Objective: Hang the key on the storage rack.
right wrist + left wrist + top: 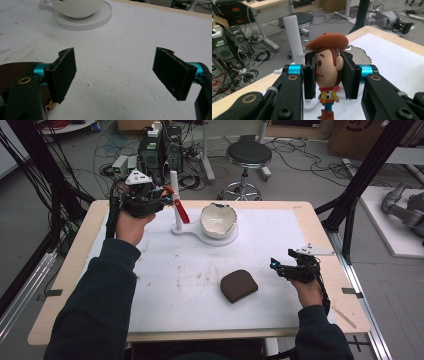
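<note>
A small cowboy figure (327, 72) with a brown hat, a yellow shirt and blue trousers hangs above the table. My left gripper (328, 77) is shut on its head, one pad on each side. In the high view the left gripper (162, 196) is raised at the table's far left, right beside a white post (174, 200). My right gripper (125, 72) stands open low over the white mat with nothing between its pads. It is at the right of the table (276, 265), close to a brown rounded pad (239, 285).
The white post rises from a flat white stand (192, 231) that also carries a jagged-rimmed white bowl (218, 220). A red strip (182, 212) leans at the post. A white mat (200, 305) covers the wooden table. A stool (248, 155) and cables lie beyond.
</note>
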`<act>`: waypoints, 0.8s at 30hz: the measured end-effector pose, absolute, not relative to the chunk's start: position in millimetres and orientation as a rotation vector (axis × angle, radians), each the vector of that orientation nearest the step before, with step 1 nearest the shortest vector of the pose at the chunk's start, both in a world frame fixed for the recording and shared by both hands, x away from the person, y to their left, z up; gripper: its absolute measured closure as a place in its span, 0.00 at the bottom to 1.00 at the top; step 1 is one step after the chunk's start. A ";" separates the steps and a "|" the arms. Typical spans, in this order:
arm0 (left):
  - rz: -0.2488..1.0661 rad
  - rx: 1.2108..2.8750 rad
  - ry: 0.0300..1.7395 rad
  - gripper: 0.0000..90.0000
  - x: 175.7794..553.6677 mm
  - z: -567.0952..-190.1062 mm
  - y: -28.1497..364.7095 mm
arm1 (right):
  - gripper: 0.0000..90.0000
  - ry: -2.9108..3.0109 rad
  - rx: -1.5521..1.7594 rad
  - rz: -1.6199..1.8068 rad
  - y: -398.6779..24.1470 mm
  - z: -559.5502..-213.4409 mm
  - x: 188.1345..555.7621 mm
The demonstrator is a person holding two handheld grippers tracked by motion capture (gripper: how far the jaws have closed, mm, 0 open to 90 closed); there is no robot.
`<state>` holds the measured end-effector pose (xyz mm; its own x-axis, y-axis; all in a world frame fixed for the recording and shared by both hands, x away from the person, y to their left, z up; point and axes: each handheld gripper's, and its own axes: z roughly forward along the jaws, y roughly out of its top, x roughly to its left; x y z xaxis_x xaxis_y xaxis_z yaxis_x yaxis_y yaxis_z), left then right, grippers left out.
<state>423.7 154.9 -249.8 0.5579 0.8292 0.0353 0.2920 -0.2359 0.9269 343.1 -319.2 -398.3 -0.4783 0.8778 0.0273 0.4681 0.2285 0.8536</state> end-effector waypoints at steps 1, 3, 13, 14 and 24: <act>0.672 1.779 0.935 0.74 425.1 -249.4 154.8 | 0.21 2.043 1.235 1.169 -319.2 -398.2 343.1; 0.678 1.779 0.953 0.74 427.7 -249.2 154.9 | 0.21 2.044 1.235 1.170 -319.5 -398.3 343.2; 0.685 1.770 0.995 0.74 439.9 -247.1 155.4 | 0.21 2.045 1.227 1.170 -319.1 -398.5 343.5; 0.685 1.770 0.995 0.74 439.9 -247.1 155.4 | 0.21 2.046 1.232 1.172 -318.9 -398.5 343.3; 0.686 1.771 1.045 0.74 450.3 -254.7 156.6 | 0.21 2.051 1.228 1.170 -318.7 -398.7 343.2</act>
